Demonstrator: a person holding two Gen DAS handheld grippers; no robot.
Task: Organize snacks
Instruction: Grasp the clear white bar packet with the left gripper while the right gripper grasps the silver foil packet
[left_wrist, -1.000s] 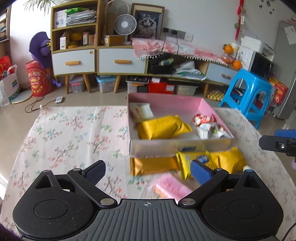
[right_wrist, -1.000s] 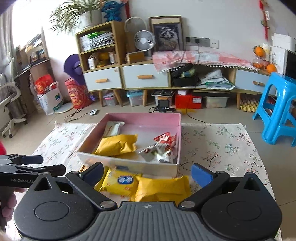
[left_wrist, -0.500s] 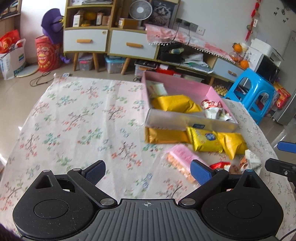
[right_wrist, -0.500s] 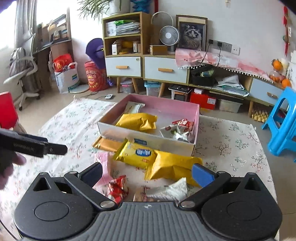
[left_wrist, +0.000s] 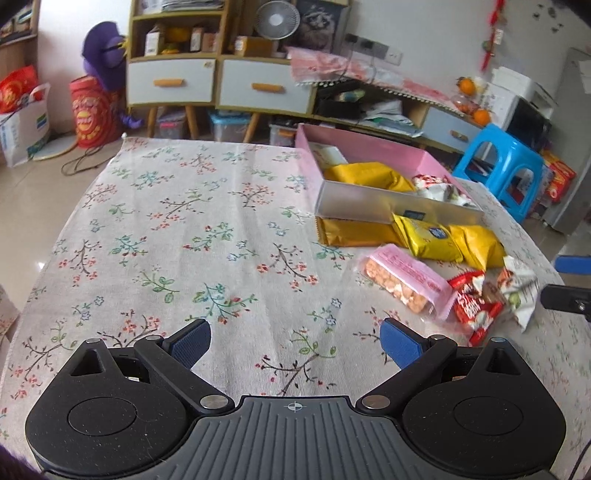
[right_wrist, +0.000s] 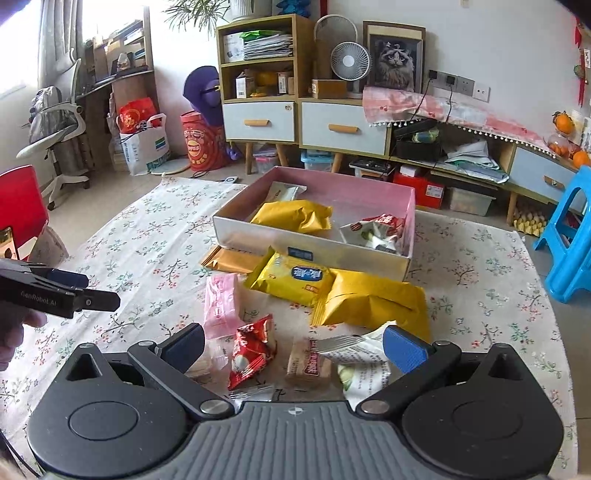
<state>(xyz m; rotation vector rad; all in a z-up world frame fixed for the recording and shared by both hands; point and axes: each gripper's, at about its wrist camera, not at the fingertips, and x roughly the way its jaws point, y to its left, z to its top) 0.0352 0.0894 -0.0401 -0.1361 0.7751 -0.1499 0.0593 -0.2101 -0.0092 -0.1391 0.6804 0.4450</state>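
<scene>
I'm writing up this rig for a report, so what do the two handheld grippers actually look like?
Both match. The left gripper and right gripper each have a black speckled body with two round lobes, a ribbed grey centre plate with a small crosshair mark, silver pivot pins, and black linkage arms ending in blue textured pads. Seen from the right wrist camera, the left one carries white "GenRobot.AI" lettering.

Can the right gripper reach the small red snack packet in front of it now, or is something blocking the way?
Probably yes. The right gripper is open, and the red snack packet lies on the tablecloth just ahead between its fingers, with nothing on top. The pink packet and a brown wafer packet lie close beside it.
</scene>
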